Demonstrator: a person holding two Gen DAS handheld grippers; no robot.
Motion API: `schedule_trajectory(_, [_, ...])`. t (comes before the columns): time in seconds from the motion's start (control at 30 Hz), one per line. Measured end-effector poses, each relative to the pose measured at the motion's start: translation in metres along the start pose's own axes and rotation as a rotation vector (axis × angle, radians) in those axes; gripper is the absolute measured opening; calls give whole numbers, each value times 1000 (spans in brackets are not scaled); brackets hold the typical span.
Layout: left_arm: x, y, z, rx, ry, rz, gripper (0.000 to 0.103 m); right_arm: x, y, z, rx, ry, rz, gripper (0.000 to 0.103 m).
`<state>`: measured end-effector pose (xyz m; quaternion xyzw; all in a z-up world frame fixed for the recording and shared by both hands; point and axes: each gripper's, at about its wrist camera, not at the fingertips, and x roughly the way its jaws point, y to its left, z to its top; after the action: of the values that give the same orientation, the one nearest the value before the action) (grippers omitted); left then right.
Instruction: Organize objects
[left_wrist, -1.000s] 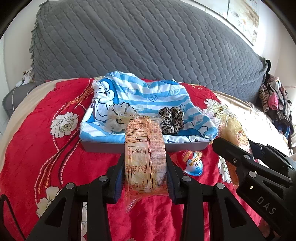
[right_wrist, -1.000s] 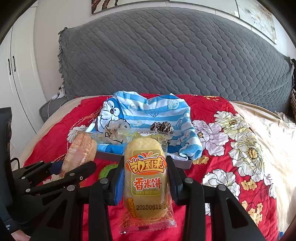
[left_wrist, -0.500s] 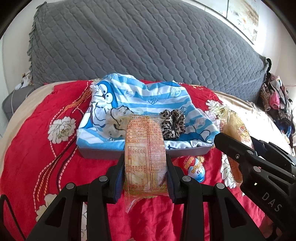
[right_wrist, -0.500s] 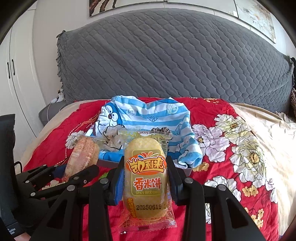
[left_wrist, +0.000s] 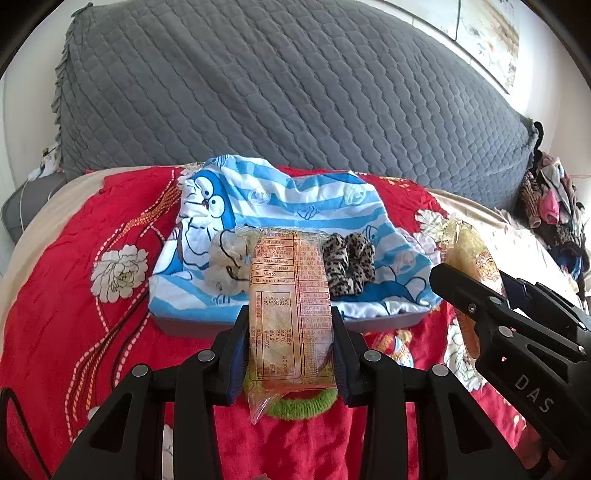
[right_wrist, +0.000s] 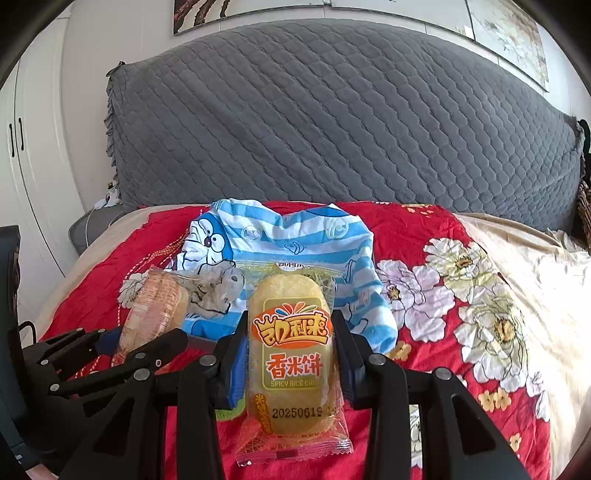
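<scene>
My left gripper (left_wrist: 290, 332) is shut on a rice cracker packet (left_wrist: 290, 306), printed back side up, held above the red bedspread. My right gripper (right_wrist: 290, 339) is shut on a yellow spicy rice cake packet (right_wrist: 291, 350). Ahead lies a grey tray (left_wrist: 388, 321) covered by a blue striped Doraemon cloth (left_wrist: 295, 199). A leopard scrunchie (left_wrist: 349, 264) and a white scrunchie (left_wrist: 227, 264) lie on the cloth. A green scrunchie (left_wrist: 306, 404) lies on the bed under the left packet. The right gripper also shows in the left wrist view (left_wrist: 458, 291).
A grey quilted headboard (left_wrist: 277, 92) rises behind the bed. A small toy egg packet (left_wrist: 393, 349) lies on the red flowered bedspread (left_wrist: 74, 314) by the tray. Clothes (left_wrist: 550, 206) pile at the far right. White cupboards (right_wrist: 33, 166) stand at the left.
Both grippers have risen and pulled back a little with their packets. The tray now sits lower and farther in view, and the green scrunchie has come into sight under the left packet.
</scene>
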<state>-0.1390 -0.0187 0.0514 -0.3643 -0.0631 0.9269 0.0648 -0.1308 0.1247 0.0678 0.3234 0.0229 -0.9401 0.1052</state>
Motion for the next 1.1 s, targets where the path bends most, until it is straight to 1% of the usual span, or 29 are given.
schedule_trajectory(0.17, [4, 6, 10, -10, -12, -2, 40, 12, -2, 6, 3, 13, -4, 40])
schedule_trajectory(0.4, [15, 7, 22, 14, -8, 1, 40, 25, -3, 16, 10, 20, -3, 40])
schedule_trajectory(0.6, [20, 7, 30, 9, -18, -8, 40, 34, -2, 20, 5, 37, 0, 40])
schedule_trajectory(0.73, [22, 8, 37, 13, -16, -8, 40, 36, -6, 24, 35, 39, 30, 40])
schedule_trajectory(0.8, [24, 8, 40, 18, -9, -9, 40, 39, -7, 26, 39, 42, 24, 40])
schedule_trajectory(0.9, [26, 7, 43, 41, -13, 8, 40, 42, -7, 28, 29, 46, 21, 40])
schedule_trajectory(1.1, [29, 8, 49, 46, -11, 12, 40, 50, -12, 35, 21, 57, 11, 40])
